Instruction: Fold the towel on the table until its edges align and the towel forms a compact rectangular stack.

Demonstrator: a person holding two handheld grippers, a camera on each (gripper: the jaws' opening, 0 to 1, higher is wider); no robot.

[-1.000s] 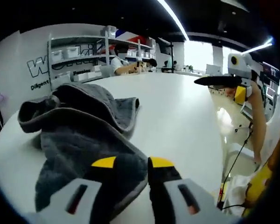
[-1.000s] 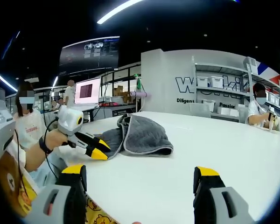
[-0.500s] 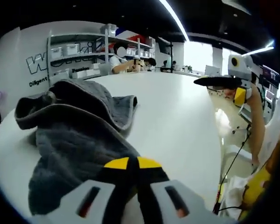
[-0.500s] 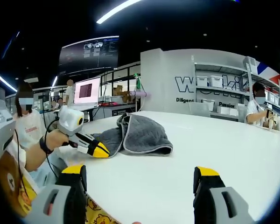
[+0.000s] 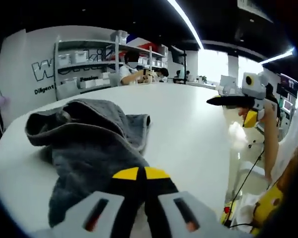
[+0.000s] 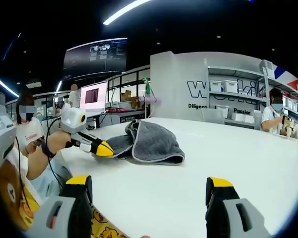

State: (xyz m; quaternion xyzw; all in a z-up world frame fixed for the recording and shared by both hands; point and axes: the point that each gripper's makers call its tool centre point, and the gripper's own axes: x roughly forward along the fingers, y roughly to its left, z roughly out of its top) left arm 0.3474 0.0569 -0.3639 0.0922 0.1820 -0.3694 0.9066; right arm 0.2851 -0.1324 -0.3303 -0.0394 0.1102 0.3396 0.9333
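left gripper view sits close over the towel (image 5: 89,144); right gripper view faces it from well apart.

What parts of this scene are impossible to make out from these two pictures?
- Left gripper view: the towel corner under the left gripper is covered by its closed tips, so the grip itself is hidden.
- Right gripper view: the towel's far side lies behind its own bunched folds.
- Right gripper view: the wall lettering is partly blocked by shelves.
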